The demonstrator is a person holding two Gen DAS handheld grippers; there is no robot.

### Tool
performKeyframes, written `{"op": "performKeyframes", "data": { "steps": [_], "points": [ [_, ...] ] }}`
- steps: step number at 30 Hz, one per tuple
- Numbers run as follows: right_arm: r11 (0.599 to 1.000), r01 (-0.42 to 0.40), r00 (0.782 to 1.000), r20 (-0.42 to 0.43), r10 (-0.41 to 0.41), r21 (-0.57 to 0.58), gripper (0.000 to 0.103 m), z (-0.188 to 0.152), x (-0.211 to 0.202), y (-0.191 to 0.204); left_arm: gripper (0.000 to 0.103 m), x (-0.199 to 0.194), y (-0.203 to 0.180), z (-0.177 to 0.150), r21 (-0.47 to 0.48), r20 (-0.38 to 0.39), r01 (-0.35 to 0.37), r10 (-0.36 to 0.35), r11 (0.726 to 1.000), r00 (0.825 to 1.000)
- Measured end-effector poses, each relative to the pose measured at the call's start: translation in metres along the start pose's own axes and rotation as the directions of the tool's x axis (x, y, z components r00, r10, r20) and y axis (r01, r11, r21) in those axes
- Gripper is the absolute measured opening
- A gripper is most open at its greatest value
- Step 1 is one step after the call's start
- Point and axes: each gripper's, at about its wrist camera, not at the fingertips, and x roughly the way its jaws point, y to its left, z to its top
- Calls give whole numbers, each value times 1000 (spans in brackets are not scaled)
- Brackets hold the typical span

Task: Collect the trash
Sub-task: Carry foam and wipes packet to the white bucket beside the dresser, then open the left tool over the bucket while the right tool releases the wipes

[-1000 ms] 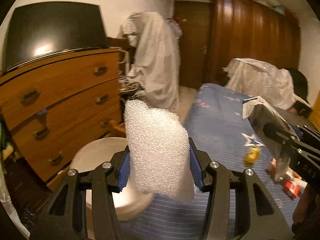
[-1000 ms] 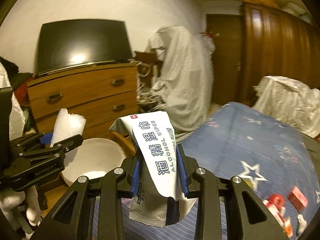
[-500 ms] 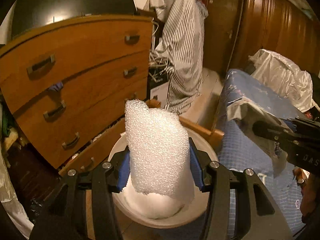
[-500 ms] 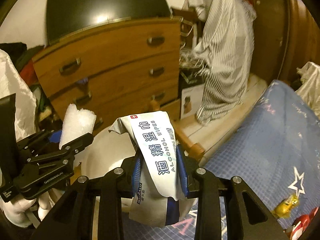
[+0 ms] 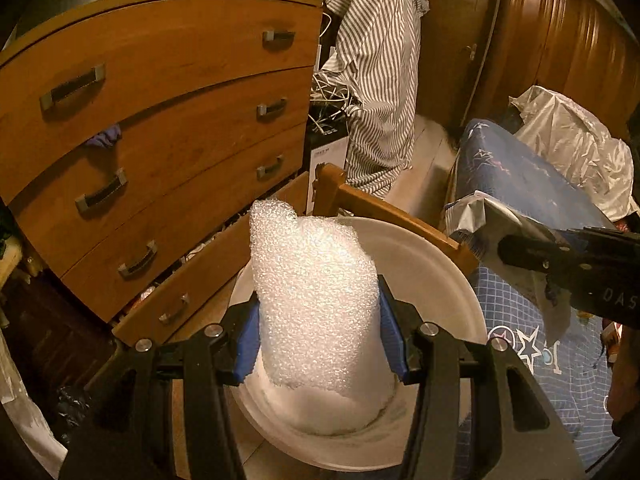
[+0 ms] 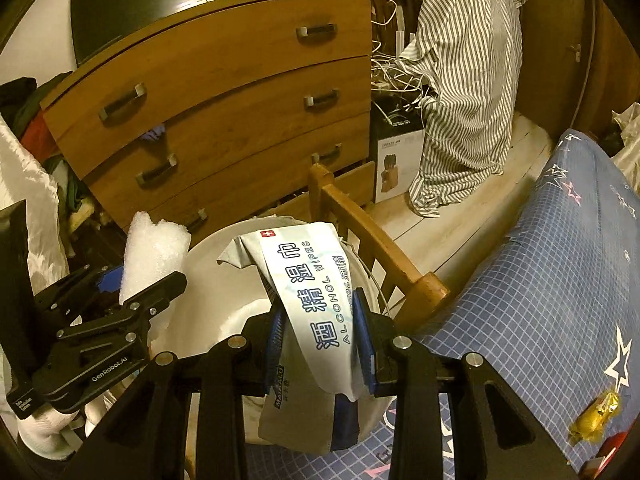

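My left gripper is shut on a white piece of foam wrap and holds it over the white round bin below. The foam wrap also shows in the right wrist view, in the left gripper. My right gripper is shut on a grey alcohol wipes packet and holds it above the bin's right side. The packet also shows at the right of the left wrist view.
A wooden chest of drawers stands just behind the bin, its lowest drawer pulled out. A wooden bed frame edges the blue star-print bedsheet. A yellow candy wrapper lies on the sheet. A striped shirt hangs behind.
Both grippers have moved left and down from above the bed to over the white bin, carrying the foam wrap and the wipes packet. Both stay shut.
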Motion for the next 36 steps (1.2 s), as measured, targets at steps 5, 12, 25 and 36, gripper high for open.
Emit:
{"op": "performKeyframes", "data": {
  "steps": [5,12,25,36],
  "points": [
    [1000,-4,1000,0,4,1,34,-1,0,-6,49,4,0,0,-1,-4,1,-1,1000,1000],
    [998,-46,999,23,46,31,60,2,1,-10,70,14,7,-2,-11,-21,-37,37,999,999],
    [994,-74,992,111,66,74,62,-31,-44,-42,70,9,-11,-15,10,-29,-14,14,1000,999],
    [977,97,961,236,-141,188,63,-211,-174,-155,70,-14,-166,-68,194,-65,225,-217,955,974]
  ]
}}
